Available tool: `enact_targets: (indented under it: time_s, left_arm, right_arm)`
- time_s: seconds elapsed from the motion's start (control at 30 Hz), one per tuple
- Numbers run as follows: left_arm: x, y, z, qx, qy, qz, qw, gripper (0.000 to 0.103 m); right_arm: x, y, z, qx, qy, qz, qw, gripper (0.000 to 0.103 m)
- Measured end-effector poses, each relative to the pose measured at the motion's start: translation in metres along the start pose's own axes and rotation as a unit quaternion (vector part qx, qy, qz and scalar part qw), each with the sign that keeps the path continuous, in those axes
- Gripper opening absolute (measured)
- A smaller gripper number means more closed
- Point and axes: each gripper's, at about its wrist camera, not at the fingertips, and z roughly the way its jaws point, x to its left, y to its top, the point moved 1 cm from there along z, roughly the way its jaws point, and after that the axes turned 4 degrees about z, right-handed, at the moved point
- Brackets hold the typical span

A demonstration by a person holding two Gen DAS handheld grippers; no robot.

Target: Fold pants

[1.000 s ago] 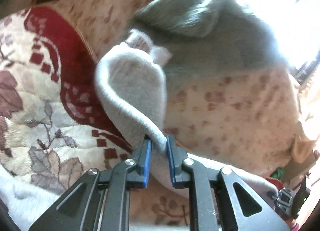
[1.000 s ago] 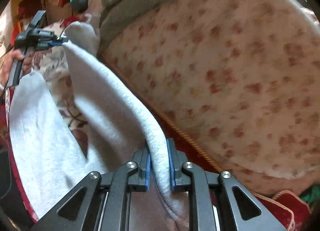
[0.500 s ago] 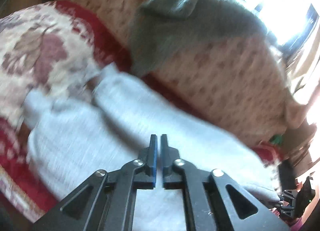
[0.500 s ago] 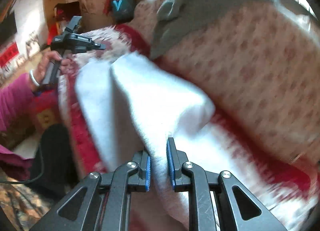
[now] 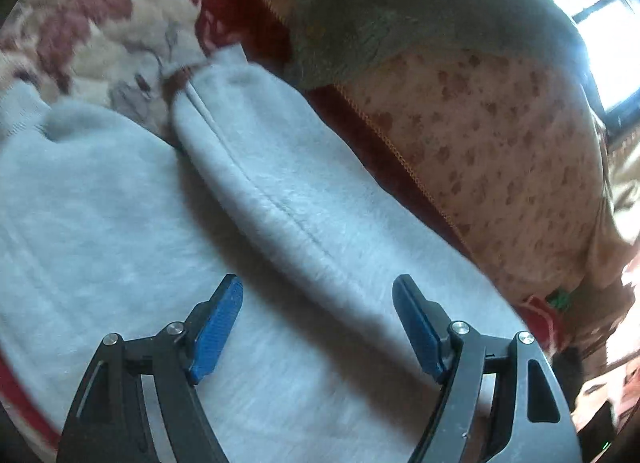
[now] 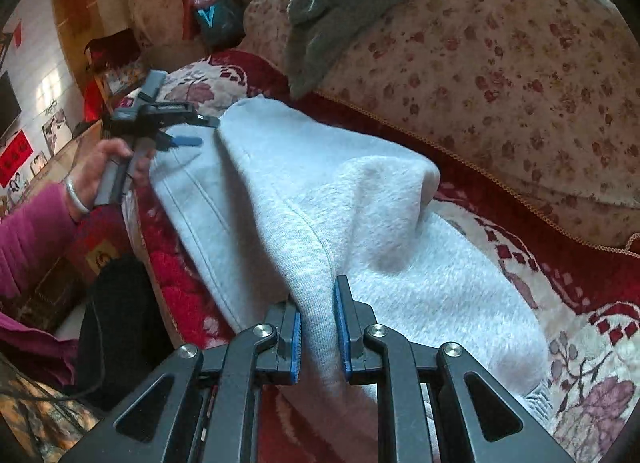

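Left tool (image 5: pixel 318 291) spread wide, right tool (image 6: pixel 317 305) clamped on grey pants (image 6: pixel 320 199), waistband hidden.

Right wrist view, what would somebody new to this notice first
First, the pale grey pants spread across the red floral sofa cover, with the right tongs shut on a bunched fold at the bottom. Next, at the left edge, the left tongs standing open over the far end of the pants. Behind, a grey-green knit garment hangs over the spotted backrest.
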Motion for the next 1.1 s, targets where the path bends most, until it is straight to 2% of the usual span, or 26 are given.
enact_targets:
  time_s: [0.13, 0.17, 0.2, 0.23, 0.27, 0.3, 0.37, 0.43, 0.57, 0.7, 0.8, 0.93, 1.03, 1.1]
  left_arm:
    - [0.000, 0.011, 0.022, -0.004, -0.016, -0.037, 0.9992, 0.075]
    - [0.000, 0.015, 0.024, -0.012, -0.017, -0.045, 0.9988, 0.066]
    - [0.000, 0.021, 0.025, -0.019, -0.018, -0.051, 0.9984, 0.048]
    - [0.001, 0.025, 0.025, -0.025, -0.018, -0.055, 0.9980, 0.038]
    - [0.003, 0.031, 0.025, -0.030, -0.017, -0.060, 0.9976, 0.018]
    - [0.004, 0.036, 0.025, -0.032, -0.020, -0.064, 0.9972, 0.016]
    - [0.003, 0.044, 0.022, -0.040, -0.032, -0.060, 0.9969, 0.013]
    - [-0.012, 0.050, 0.015, -0.051, -0.019, -0.027, 0.9981, 0.012]
    - [-0.044, 0.056, -0.011, -0.071, -0.032, 0.018, 0.9968, 0.011]
    - [-0.054, 0.053, -0.049, -0.092, -0.048, 0.027, 0.9942, 0.011]
    - [-0.048, 0.035, -0.085, -0.109, -0.054, 0.040, 0.9918, 0.011]
    - [-0.017, -0.018, -0.121, -0.120, -0.036, 0.051, 0.9908, 0.011]
    - [0.016, -0.053, -0.105, -0.087, 0.001, 0.044, 0.9952, 0.012]
    - [0.043, -0.071, -0.086, -0.057, 0.016, 0.010, 0.9982, 0.015]
  right_arm:
    - [-0.005, -0.001, 0.001, -0.008, 0.008, 0.017, 1.000, 0.015]
    - [-0.005, -0.002, 0.001, -0.010, 0.009, 0.021, 1.000, 0.015]
    - [-0.006, -0.002, 0.001, -0.011, 0.011, 0.026, 1.000, 0.015]
    - [-0.007, -0.003, 0.002, -0.012, 0.013, 0.031, 0.999, 0.015]
    - [-0.006, -0.003, 0.002, -0.013, 0.014, 0.032, 0.999, 0.015]
    - [-0.006, -0.004, 0.003, -0.013, 0.014, 0.034, 0.999, 0.015]
    - [-0.007, -0.005, 0.004, -0.012, 0.018, 0.039, 0.999, 0.015]
    - [-0.006, -0.005, 0.006, -0.011, 0.017, 0.038, 0.999, 0.015]
    - [-0.009, -0.003, 0.001, -0.017, 0.014, 0.043, 0.999, 0.015]
    - [-0.010, -0.005, -0.017, -0.028, 0.017, 0.049, 0.998, 0.015]
    - [-0.004, -0.012, -0.027, -0.025, 0.022, 0.039, 0.999, 0.015]
    - [0.011, -0.035, -0.025, 0.009, 0.037, 0.018, 0.999, 0.015]
    - [0.017, -0.052, -0.012, 0.039, 0.043, 0.012, 0.998, 0.016]
    - [0.016, -0.061, -0.001, 0.053, 0.049, 0.021, 0.997, 0.016]
